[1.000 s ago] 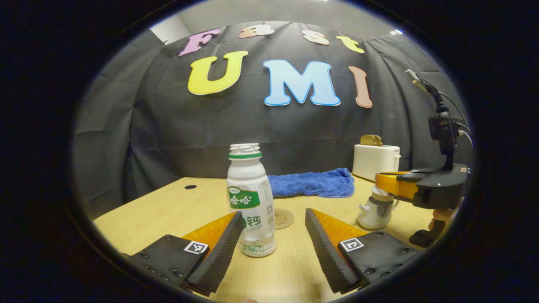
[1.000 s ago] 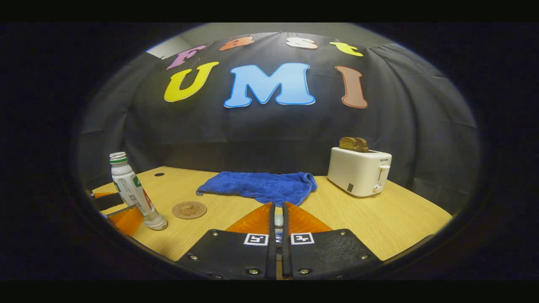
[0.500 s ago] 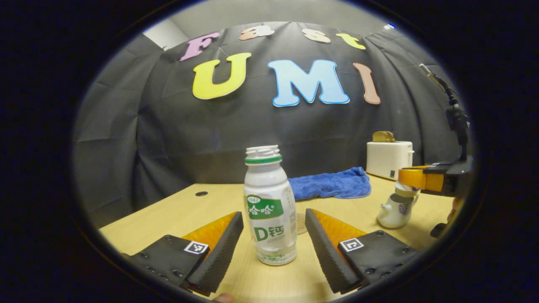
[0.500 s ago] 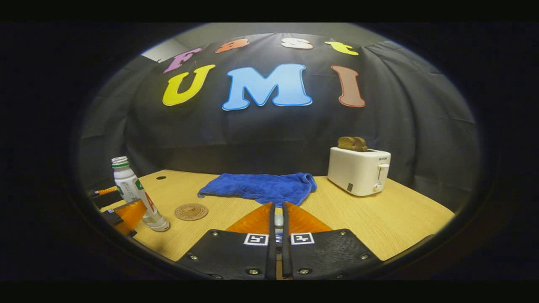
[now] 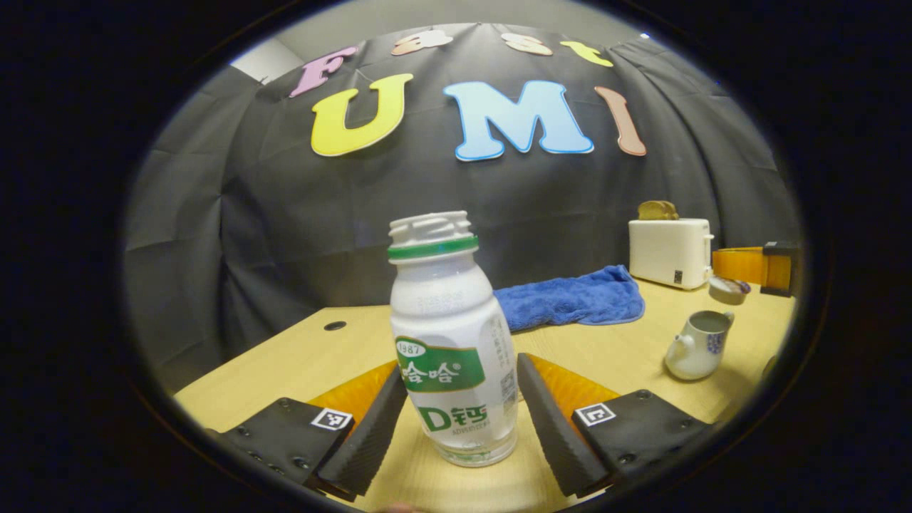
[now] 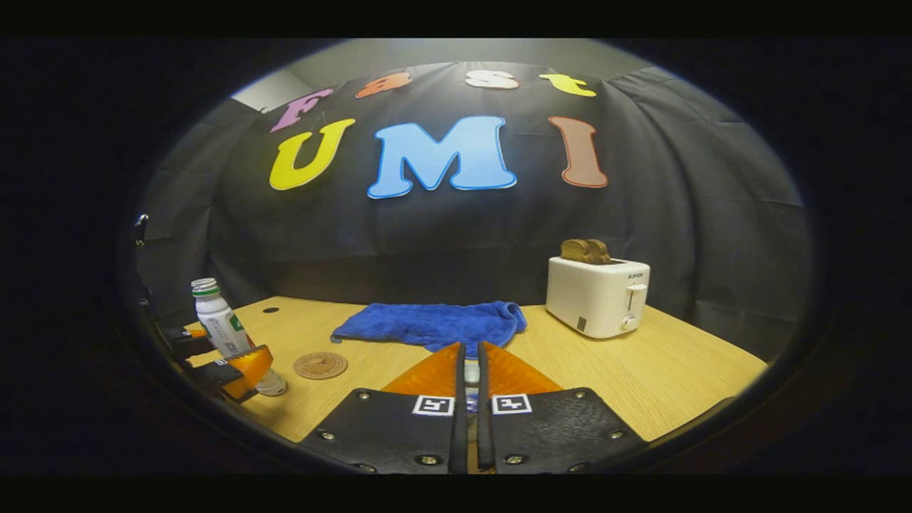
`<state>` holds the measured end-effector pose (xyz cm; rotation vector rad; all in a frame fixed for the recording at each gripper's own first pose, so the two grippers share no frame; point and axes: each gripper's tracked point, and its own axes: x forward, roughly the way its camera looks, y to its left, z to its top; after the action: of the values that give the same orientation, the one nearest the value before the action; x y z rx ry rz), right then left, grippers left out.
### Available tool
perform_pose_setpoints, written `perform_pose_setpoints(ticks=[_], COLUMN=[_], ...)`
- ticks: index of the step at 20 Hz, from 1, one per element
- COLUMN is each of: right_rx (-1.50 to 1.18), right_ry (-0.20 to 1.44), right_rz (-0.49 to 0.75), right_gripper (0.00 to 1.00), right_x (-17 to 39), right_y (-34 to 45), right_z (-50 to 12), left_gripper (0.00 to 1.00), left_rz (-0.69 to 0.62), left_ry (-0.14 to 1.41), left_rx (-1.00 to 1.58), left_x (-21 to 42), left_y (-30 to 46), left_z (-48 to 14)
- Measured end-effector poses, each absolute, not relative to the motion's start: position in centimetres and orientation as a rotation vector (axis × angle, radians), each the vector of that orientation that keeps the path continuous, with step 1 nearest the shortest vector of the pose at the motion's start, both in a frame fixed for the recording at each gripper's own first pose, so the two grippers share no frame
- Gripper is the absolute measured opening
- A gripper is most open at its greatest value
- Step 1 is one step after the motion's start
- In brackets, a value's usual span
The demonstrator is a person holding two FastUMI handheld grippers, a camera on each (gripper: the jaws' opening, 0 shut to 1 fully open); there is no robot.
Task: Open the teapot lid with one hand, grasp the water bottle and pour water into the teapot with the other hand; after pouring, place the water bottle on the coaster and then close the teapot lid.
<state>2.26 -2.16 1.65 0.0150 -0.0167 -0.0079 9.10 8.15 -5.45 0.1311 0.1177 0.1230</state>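
Observation:
A white uncapped water bottle with a green label stands on the table between the fingers of my left gripper. That gripper is open, its pads close beside the bottle's lower half. The small white teapot stands lidless to the right. Above and behind it my right gripper holds the teapot lid. In the right gripper view my right gripper is shut on the lid's knob. The bottle and left gripper sit at far left, the round coaster beside them.
A blue towel lies at the back middle of the wooden table. A white toaster with toast stands at the back right. A small hole marks the table's far left corner.
My left gripper has moved forward until the bottle stands between its fingers, still open. My right gripper has lifted the lid off the teapot and carried it up and away.

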Motion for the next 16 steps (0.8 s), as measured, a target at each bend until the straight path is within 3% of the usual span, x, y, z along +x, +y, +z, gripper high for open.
perform_pose_setpoints(ticks=[8,9,12,13,14,16], right_rx=[0.045,0.046,0.053,0.054,0.054,0.052], right_ry=[-0.026,-0.027,-0.027,-0.027,-0.029,-0.029], right_rz=[-0.026,-0.029,-0.038,-0.043,-0.049,-0.061], right_gripper=[0.0,0.05,0.05,0.0,0.05,0.05], right_x=[1.9,1.8,1.6,1.5,1.4,1.2], right_y=[-4.0,-4.2,-5.2,-5.6,-6.1,-7.0], right_z=[2.1,2.1,2.1,2.2,2.1,2.0], left_gripper=[0.92,0.89,0.86,0.86,0.86,0.86], left_rz=[0.091,0.089,0.084,0.08,0.069,0.05], left_ry=[0.132,0.135,0.131,0.122,0.113,0.104], left_rx=[0.164,0.193,0.334,0.381,0.423,0.505], left_x=[9.7,9.8,10.0,10.2,10.4,10.8], left_y=[7.2,7.0,6.5,6.2,5.7,4.8], left_z=[-5.2,-5.1,-3.9,-3.5,-3.1,-2.5])
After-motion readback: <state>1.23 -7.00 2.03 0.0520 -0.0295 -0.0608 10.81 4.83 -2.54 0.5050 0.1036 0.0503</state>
